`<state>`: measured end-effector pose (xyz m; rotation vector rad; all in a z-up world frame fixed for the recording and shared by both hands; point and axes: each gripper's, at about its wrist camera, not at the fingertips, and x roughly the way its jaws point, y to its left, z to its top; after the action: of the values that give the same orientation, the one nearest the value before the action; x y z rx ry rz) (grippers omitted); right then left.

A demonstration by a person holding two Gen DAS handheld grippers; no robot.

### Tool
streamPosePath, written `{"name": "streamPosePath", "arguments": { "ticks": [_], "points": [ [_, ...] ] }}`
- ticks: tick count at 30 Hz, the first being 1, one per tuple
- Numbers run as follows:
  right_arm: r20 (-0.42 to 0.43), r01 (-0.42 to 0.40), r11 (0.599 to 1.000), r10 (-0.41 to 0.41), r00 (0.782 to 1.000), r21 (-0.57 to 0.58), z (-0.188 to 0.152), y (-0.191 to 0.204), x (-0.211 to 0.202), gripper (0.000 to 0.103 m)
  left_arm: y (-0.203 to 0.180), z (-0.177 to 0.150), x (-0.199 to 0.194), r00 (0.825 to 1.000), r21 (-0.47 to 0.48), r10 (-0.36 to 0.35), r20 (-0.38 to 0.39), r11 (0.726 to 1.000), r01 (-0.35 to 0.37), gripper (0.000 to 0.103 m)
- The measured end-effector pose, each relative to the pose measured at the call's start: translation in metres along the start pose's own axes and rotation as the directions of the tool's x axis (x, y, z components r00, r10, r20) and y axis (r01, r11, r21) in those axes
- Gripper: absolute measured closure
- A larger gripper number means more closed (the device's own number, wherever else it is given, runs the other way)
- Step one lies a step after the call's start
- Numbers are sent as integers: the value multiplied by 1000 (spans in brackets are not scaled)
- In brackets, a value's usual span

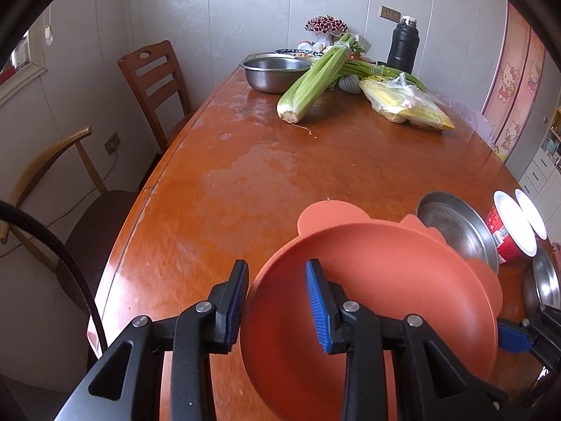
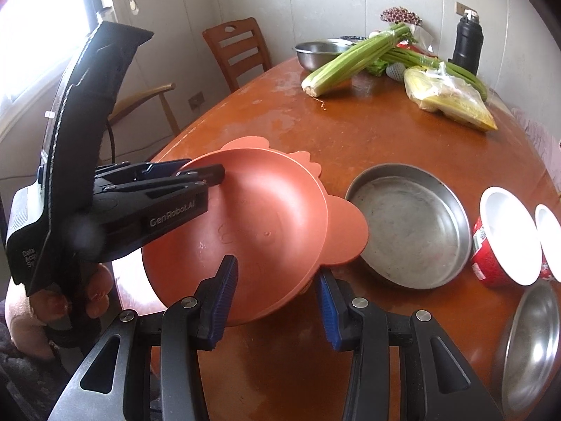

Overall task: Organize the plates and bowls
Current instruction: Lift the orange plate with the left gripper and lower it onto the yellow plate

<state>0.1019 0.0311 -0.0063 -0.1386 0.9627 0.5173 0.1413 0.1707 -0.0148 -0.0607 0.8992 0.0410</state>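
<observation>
"GenRobot.AI" — left gripper (image 2: 205, 175) housing
</observation>
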Motion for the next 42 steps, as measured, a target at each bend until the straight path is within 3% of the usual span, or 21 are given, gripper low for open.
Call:
{"name": "streamPosePath", "arguments": {
  "ticks": [19, 29, 42],
  "points": [
    [8, -36, 999, 36, 999, -33, -6, 16, -2, 54, -3, 9, 26, 1000, 23, 6, -25, 1000, -5, 68],
    [20, -56, 997, 57, 998, -58, -10, 18, -12, 54, 0, 6, 34, 998, 31, 56, -35, 998, -55, 67],
    [21, -86, 993, 88, 996, -82, -12, 22, -15, 54, 3, 5, 21, 998, 24, 52, -29, 998, -51, 67]
  ]
}}
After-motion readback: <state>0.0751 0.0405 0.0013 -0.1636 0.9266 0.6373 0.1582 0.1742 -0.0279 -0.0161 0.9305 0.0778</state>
